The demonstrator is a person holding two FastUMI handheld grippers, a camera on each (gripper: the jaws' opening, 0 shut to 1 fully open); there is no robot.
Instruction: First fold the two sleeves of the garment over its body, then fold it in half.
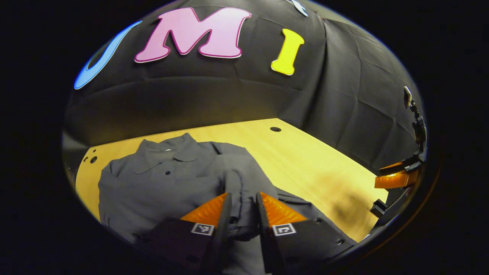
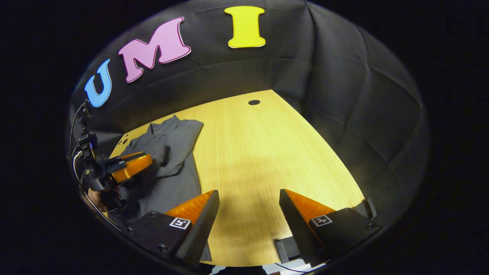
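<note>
A grey collared shirt [image 1: 160, 179] lies flat on the wooden table [image 1: 305, 160], collar toward the far wall. One sleeve [image 1: 244, 179] is drawn across its body. My left gripper [image 1: 243, 198] hovers over the shirt's near part, its fingers close together with bunched sleeve cloth pinched between them. The right gripper view has the shirt [image 2: 172, 152] at the left, with the left gripper [image 2: 133, 165] above it. My right gripper [image 2: 248, 198] is open over bare table [image 2: 259, 152], to the right of the shirt, holding nothing. It also appears far right in the left gripper view [image 1: 395, 177].
A round cable hole [image 1: 275, 129] sits near the table's far edge, also seen in the right gripper view [image 2: 254, 102]. Smaller holes [image 1: 93, 159] mark the far left corner. Black cloth walls close the back and right. A hand [image 2: 99, 198] holds the left gripper.
</note>
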